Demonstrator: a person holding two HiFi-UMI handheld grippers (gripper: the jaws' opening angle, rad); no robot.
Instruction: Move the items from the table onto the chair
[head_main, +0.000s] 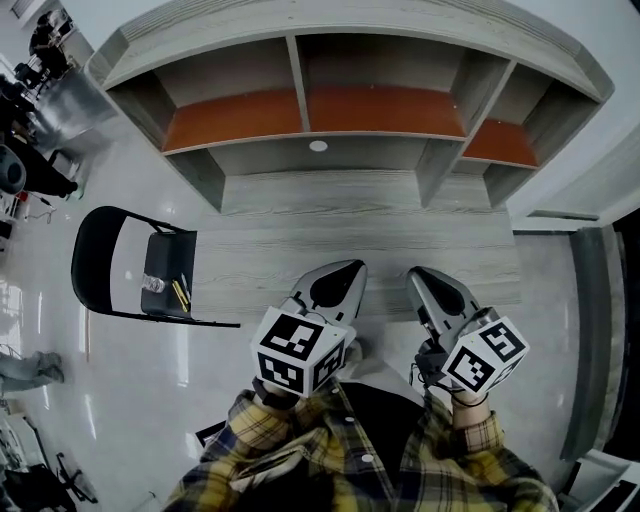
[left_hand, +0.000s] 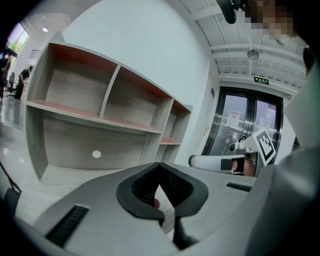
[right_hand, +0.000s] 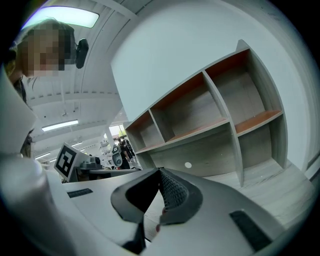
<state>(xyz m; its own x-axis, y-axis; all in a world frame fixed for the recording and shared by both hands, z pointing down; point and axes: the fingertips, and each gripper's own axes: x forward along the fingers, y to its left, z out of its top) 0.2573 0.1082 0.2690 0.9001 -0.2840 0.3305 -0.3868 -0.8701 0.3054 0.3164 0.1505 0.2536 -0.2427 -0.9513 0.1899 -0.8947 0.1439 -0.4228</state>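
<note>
Head view: you hold both arms close to your body, the left gripper and right gripper side by side over the near edge of the table, jaws pointing toward the shelf unit. Each gripper view shows its jaws clenched tip to tip, gripping nothing. The items, a clear object and a slim yellow one, lie on the seat of the black chair, which stands apart from the table on your left.

Bright even indoor light, floor glare, strong fisheye distortion, dark corners
</note>
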